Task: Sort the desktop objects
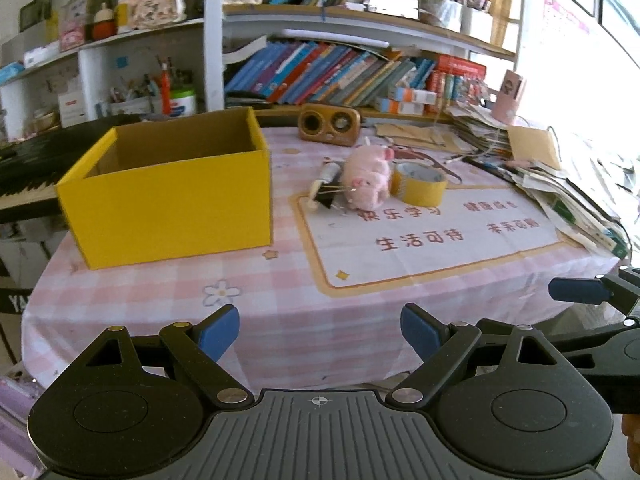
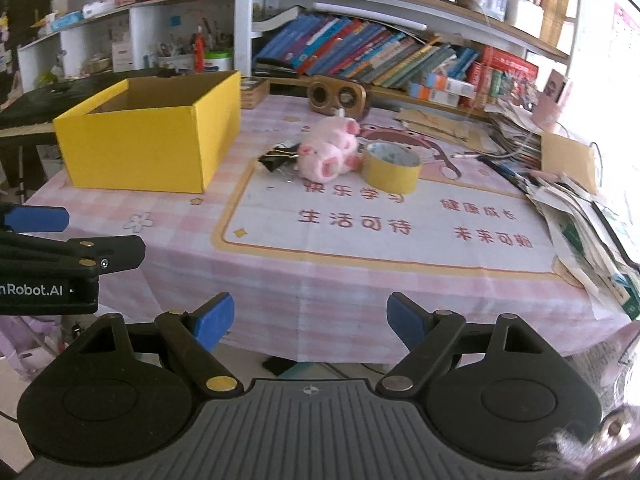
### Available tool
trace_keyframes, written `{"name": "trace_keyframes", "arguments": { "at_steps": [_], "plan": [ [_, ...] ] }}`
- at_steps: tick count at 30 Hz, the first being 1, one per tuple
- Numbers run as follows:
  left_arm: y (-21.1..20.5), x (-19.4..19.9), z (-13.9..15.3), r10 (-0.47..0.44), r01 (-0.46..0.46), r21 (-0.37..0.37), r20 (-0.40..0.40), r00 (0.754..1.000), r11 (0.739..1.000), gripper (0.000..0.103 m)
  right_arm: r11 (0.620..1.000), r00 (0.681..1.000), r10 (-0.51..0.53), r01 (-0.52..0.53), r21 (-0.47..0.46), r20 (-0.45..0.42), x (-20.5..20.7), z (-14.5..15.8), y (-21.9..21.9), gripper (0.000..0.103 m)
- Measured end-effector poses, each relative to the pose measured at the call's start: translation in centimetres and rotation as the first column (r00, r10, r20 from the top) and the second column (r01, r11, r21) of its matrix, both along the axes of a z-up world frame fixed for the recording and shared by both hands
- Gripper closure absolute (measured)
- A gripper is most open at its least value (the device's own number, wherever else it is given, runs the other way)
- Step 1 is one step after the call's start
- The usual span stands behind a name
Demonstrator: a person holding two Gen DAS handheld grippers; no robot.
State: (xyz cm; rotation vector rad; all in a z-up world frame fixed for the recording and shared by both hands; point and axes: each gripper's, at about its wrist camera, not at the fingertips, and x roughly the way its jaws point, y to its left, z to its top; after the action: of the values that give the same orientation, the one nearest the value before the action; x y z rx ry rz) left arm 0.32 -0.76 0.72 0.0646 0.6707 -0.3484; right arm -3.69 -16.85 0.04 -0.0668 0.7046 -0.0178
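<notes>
Table (image 1: 280,320) with pink checked cloth; its near edge runs just past both grippers' fingertips, with both grippers hanging off the near side, over no table surface. Wide bare stretch of cloth between near edge and the objects, so plenty of room there. Right edge crowded by a sloppy paper stack (image 2: 592,216) spilling toward the near right corner. Far edge backed by shelves of books (image 1: 340,68). Left edge: a black keyboard (image 1: 24,168) sits beyond the table.

Left gripper (image 1: 320,334): jaws wide, nothing between the blue pads. Right gripper (image 2: 310,320): jaws wide, also empty. Each shows at the other's frame edge, side by side, apart.

Containers: one yellow box (image 1: 172,200), open top, far left on the table, upright. Visible inner walls are bare brown card; floor not visible, contents cannot tell.

Things to sort, clustered mid-table right of the box, well apart from both grippers:
- one pink plush pig (image 2: 328,150), on its side
- one yellow tape roll (image 2: 392,168), lying flat, touching or just beside the pig's right
- black binder clips (image 2: 276,160), left of the pig, touching it; count unclear, at least one

Also one brown wooden speaker (image 2: 340,98) at the far edge behind the pig. One printed mat panel (image 1: 432,240) with red characters on the cloth, near of the cluster.
</notes>
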Motion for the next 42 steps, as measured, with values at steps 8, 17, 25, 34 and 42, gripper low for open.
{"name": "trace_keyframes", "arguments": {
  "at_steps": [8, 17, 25, 34, 42],
  "plan": [
    [-1.8, 0.7, -0.1, -0.042, 0.042, 0.005, -0.004, 0.999, 0.999, 0.013, 0.998, 0.998, -0.066, 0.066, 0.011, -0.014, 0.1, -0.1, -1.9, 0.02],
    [-3.9, 1.8, -0.3, -0.064, 0.064, 0.008, -0.012, 0.998, 0.998, 0.013, 0.997, 0.996, -0.08, 0.08, 0.01, -0.027, 0.8, -0.3, -3.5, 0.02],
    [-6.5, 3.2, -0.6, -0.084, 0.085, 0.019, -0.026, 0.996, 0.996, 0.013, 0.994, 0.993, -0.107, 0.108, 0.022, -0.045, 1.8, -0.7, -6.1, 0.02],
    [-9.4, 5.3, -0.8, -0.07, 0.072, 0.03, -0.045, 0.996, 0.997, 0.013, 0.994, 0.992, -0.102, 0.104, 0.037, -0.071, 4.2, -1.1, -9.2, 0.02],
    [-11.8, 7.8, -1.2, -0.04, 0.042, 0.031, -0.071, 0.997, 0.999, 0.013, 0.995, 0.993, -0.085, 0.089, 0.046, -0.081, 7.1, -1.3, -12.2, 0.02]
  ]
}}
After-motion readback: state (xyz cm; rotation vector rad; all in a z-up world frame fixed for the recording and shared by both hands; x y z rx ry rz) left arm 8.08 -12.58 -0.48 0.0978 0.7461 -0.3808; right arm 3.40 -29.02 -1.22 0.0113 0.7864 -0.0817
